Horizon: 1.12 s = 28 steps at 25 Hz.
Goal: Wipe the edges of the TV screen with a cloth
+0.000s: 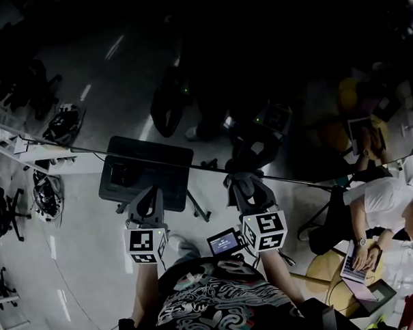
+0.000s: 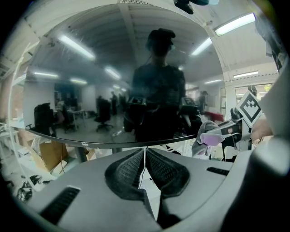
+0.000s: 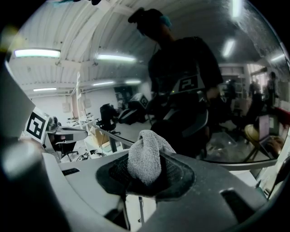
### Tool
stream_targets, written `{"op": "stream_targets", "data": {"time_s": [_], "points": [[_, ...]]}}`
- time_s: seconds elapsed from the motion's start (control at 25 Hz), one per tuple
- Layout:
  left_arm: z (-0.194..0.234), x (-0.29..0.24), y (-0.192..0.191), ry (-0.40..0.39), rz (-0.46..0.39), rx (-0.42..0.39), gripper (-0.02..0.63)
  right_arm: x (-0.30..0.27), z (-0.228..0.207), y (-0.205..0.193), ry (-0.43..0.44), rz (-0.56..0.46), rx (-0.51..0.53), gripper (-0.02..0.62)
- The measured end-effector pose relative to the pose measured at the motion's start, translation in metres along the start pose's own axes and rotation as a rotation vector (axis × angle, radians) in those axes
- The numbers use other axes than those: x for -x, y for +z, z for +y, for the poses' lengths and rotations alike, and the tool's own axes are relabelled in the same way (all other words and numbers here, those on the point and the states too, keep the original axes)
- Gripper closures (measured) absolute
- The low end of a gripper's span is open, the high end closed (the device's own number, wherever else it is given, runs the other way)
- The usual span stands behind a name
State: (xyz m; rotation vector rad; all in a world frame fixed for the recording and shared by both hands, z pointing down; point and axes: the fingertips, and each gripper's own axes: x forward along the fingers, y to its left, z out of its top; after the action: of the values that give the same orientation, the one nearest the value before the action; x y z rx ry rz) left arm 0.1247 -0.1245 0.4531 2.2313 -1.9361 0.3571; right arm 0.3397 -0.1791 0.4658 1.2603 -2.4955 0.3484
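Note:
The TV screen (image 1: 217, 65) is a wide, curved dark panel that mirrors the room. Its thin bottom edge (image 1: 295, 180) crosses the head view. My right gripper (image 1: 250, 190) is shut on a grey cloth (image 3: 145, 156), and the bunched tip of the cloth (image 1: 241, 177) sits right at that bottom edge. From the left gripper view the cloth (image 2: 206, 135) shows at the right end of the bottom edge (image 2: 113, 144). My left gripper (image 1: 149, 201) hangs just below the edge, left of the right one. Its pads (image 2: 131, 170) are pressed together with nothing between them.
A dark flat stand base (image 1: 145, 182) lies on the floor under the screen. At the right a person sits at a laptop (image 1: 358, 267) on a round table (image 1: 321, 268). Office chairs (image 1: 6, 210) and cables stand at the left.

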Motion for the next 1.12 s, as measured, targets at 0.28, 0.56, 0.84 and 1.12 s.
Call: {"op": "stream_targets", "data": {"time_s": [0.28, 0.56, 0.84, 1.12], "points": [[0.032, -0.005, -0.002, -0.001, -0.007, 0.021, 0.581, -0.019, 0.023, 0.008, 0.004, 0.011, -0.003, 0.446], [0.038, -0.006, -0.002, 0.007, -0.005, 0.031, 0.581, -0.023, 0.029, 0.012, 0.023, 0.013, -0.013, 0.446], [0.057, 0.001, -0.005, 0.02, -0.012, 0.042, 0.581, -0.033, 0.049, 0.013, 0.035, 0.015, -0.005, 0.446], [0.088, 0.008, -0.009, 0.019, -0.022, 0.056, 0.581, -0.05, 0.074, 0.017, 0.013, 0.017, -0.009, 0.446]]}}
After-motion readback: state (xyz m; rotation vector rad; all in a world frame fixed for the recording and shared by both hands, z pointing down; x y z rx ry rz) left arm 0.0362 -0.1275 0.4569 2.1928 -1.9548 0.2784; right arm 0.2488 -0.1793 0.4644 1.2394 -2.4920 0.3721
